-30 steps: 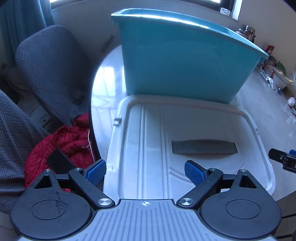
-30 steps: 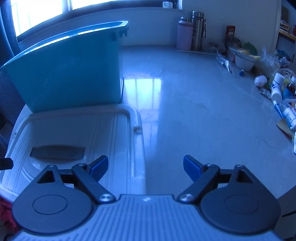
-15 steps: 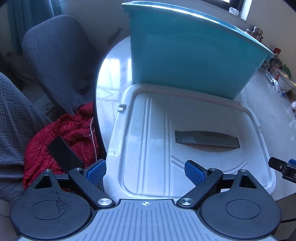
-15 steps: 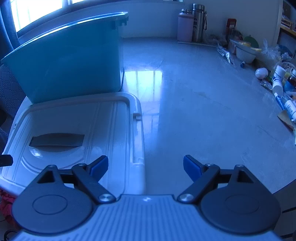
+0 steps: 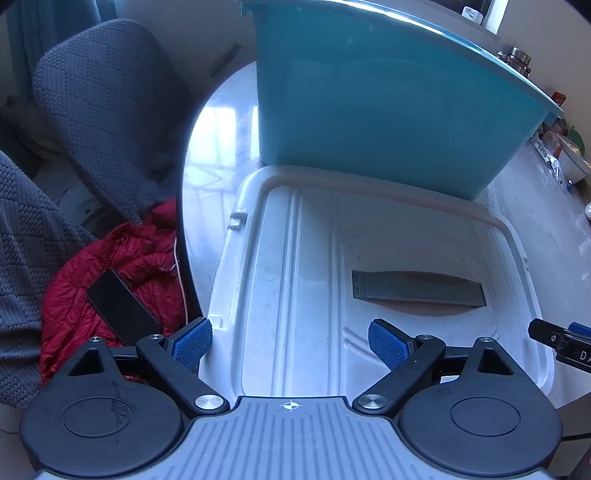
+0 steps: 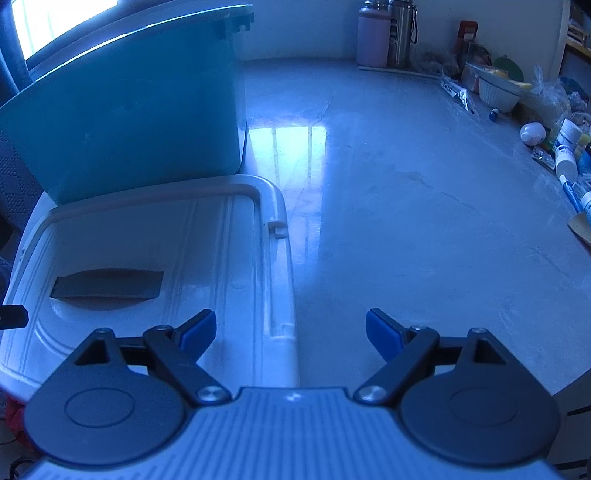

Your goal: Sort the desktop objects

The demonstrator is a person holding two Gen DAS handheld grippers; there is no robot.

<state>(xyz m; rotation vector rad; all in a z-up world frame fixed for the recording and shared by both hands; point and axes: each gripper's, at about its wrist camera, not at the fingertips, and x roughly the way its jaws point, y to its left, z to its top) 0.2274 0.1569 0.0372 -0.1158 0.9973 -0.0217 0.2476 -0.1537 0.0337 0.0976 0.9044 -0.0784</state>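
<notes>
A big shiny pale table [image 6: 406, 221] holds everything. A blue-green tub [image 6: 129, 122] stands on it, and a flat white lid [image 6: 147, 258] lies right in front, touching the tub. Far off along the table's edge are two tall bottles [image 6: 388, 35], a white bowl [image 6: 498, 94] and many little jars [image 6: 565, 158].

Right claw [image 5: 569, 345] body: white letters "DA" (cut off at edge).
</notes>
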